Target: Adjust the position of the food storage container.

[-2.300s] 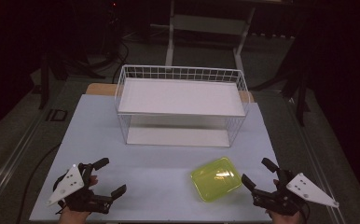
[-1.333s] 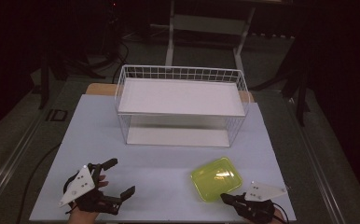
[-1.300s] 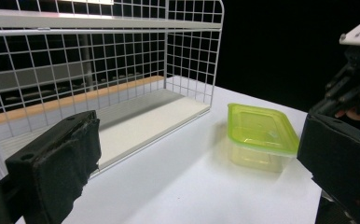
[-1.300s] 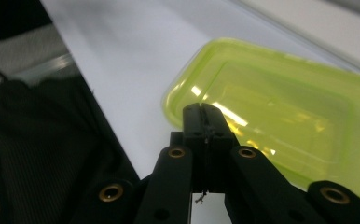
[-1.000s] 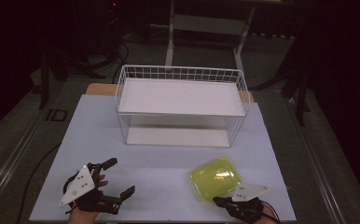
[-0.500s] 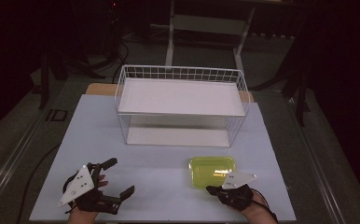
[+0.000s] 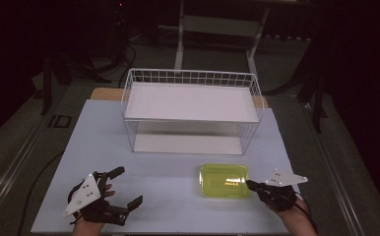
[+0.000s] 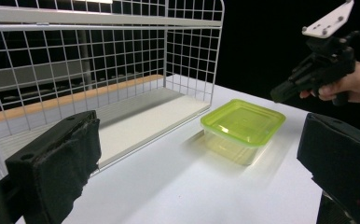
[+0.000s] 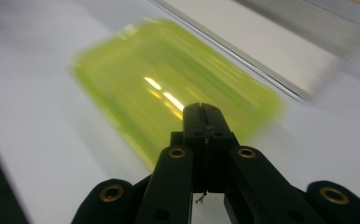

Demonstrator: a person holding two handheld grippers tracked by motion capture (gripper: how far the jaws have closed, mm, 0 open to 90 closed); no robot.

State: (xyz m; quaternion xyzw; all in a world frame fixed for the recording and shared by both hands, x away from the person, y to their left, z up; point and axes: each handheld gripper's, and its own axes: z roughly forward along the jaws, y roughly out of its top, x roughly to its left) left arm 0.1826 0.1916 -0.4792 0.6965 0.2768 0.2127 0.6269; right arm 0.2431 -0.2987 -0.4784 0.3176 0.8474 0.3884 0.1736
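A yellow-green lidded plastic container [image 7: 225, 180] [image 8: 243, 126] [image 9: 169, 88] lies flat on the white table [image 7: 104, 132], square to its front edge, just in front of the wire rack. My right gripper [image 7: 250, 184] [image 9: 201, 109] is shut with nothing in it. Its tip points at the container's right side from slightly above; whether it touches is unclear. The left gripper view catches it [image 8: 280, 93] held in a hand over the container's far corner. My left gripper [image 7: 129, 187] [image 8: 201, 140] rests open at the front left, well apart from the container.
A white wire rack [image 7: 190, 78] [image 8: 192, 46] with an upper shelf and a bottom board stands across the middle of the table. Dark floor, stands and cables surround the table. Bare tabletop lies between the two grippers.
The right gripper went from open to shut and came in at the container's front. The container turned from slanted to square. The gripper has now drawn off to the right. Left gripper barely moved.
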